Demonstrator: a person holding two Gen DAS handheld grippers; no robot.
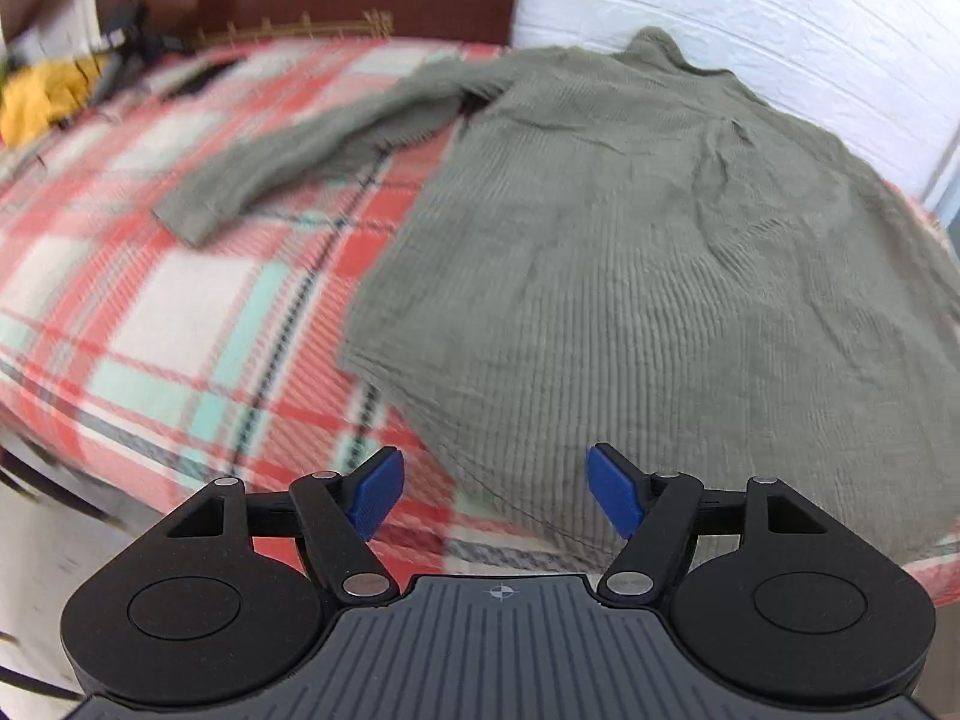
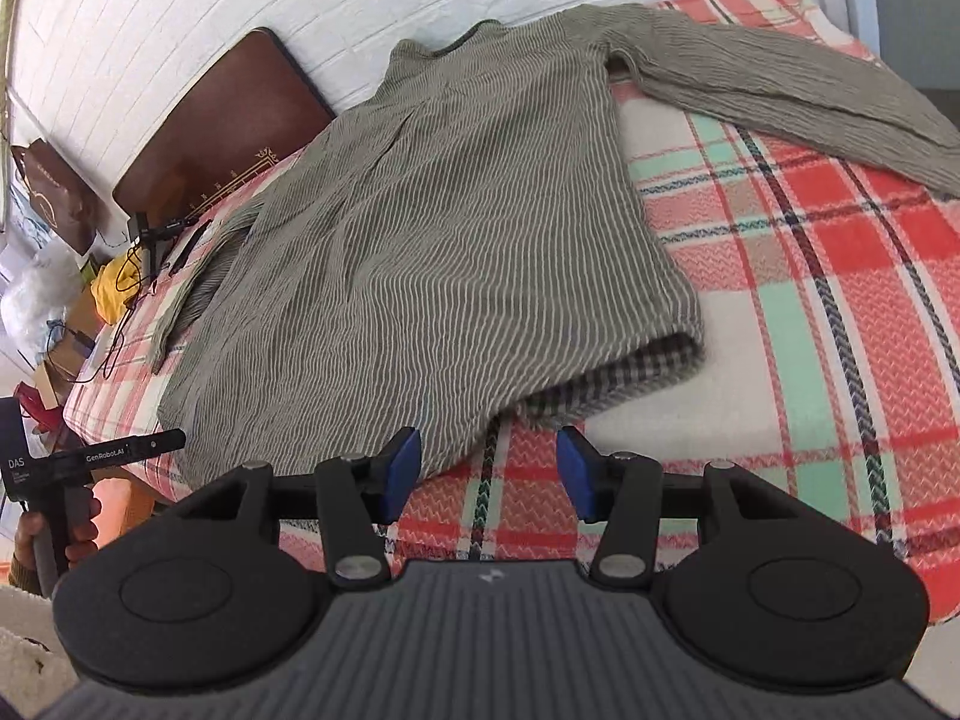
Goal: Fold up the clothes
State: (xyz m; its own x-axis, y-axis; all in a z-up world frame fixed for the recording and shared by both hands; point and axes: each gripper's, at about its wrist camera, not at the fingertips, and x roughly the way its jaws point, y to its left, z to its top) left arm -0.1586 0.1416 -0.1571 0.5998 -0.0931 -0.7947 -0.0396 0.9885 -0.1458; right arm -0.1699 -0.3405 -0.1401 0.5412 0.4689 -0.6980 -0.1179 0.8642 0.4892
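Observation:
A grey-green ribbed long-sleeved shirt (image 1: 630, 240) lies spread flat on a red, white and mint plaid bedspread (image 1: 150, 300). One sleeve (image 1: 300, 150) stretches out to the left in the left wrist view. The shirt also shows in the right wrist view (image 2: 432, 240), with the other sleeve (image 2: 780, 90) stretched right and a checked lining at the hem (image 2: 600, 384). My left gripper (image 1: 495, 495) is open and empty, just above the near hem. My right gripper (image 2: 487, 474) is open and empty, just short of the hem. The left gripper's body (image 2: 90, 462) shows at left there.
A brown headboard (image 2: 222, 126) leans on the white brick wall (image 2: 180, 12). Yellow cloth (image 2: 117, 288), black cables and a small stand (image 2: 150, 234) lie at the bed's far end. Boxes and bags (image 2: 48, 198) stand beside the bed. The bed's near edge is under both grippers.

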